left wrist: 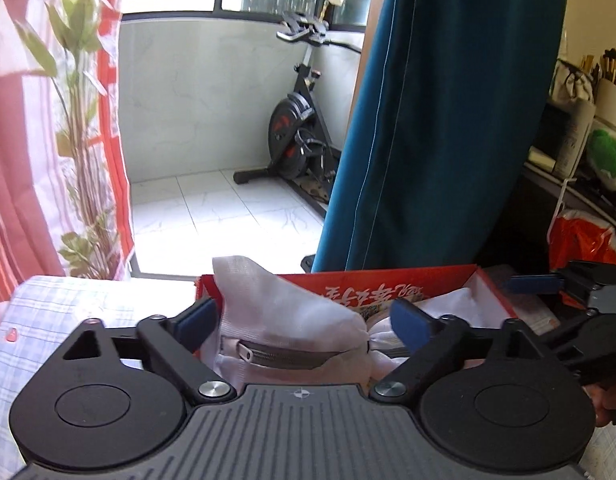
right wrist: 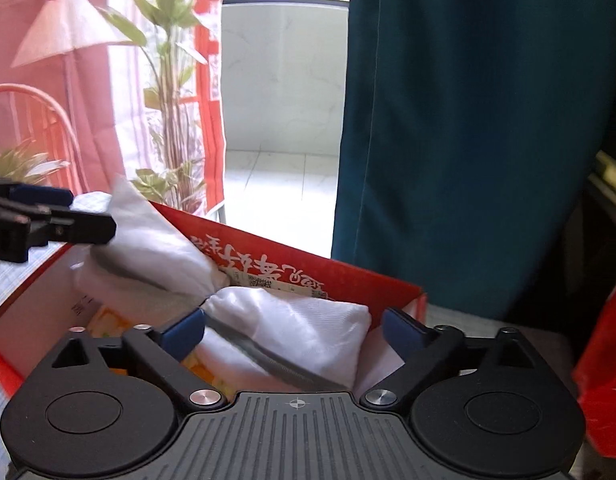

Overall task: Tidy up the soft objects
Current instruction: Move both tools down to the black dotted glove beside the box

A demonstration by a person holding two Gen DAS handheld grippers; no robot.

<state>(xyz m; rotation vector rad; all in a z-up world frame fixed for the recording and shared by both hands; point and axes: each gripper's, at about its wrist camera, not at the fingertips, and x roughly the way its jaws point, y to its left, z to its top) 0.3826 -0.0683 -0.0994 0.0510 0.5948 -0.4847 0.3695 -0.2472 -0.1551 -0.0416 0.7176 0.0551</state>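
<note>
In our left wrist view, the checked cloth [left wrist: 59, 320] lies at nine o'clock, covering the surface under the box. Next comes our left gripper [left wrist: 308, 326], its blue-padded fingers [left wrist: 197, 320] spread wide, released, with one white zippered pouch [left wrist: 283, 320] sitting between them; we cannot tell if either pad touches the fabric. That pouch stands at the left end of the red box [left wrist: 408, 284], its top corner poking up above the box rim at twelve o'clock, its grey zipper facing us. Further right inside the box, more white fabric shows. At three o'clock, our right gripper [left wrist: 556, 284] reaches in over the box's right end. Behind, an exercise bike [left wrist: 299, 128] stands on the tiled balcony at twelve o'clock, and a teal curtain [left wrist: 448, 120] hangs at one o'clock.

In our right wrist view, the left gripper [right wrist: 67, 216] enters at nine o'clock, its tips at the upright pouch [right wrist: 155, 248], which leans against the far wall of the red box [right wrist: 348, 280]. Centre frame, our right gripper [right wrist: 293, 330] is also let go, jaws wide apart, straddling a second white zippered pouch [right wrist: 308, 332] that lies inside the box towards its right end, touching the first pouch at one corner. A potted plant [right wrist: 167, 80] rises at eleven o'clock, and the teal curtain [right wrist: 468, 120] fills one to two o'clock.
</note>
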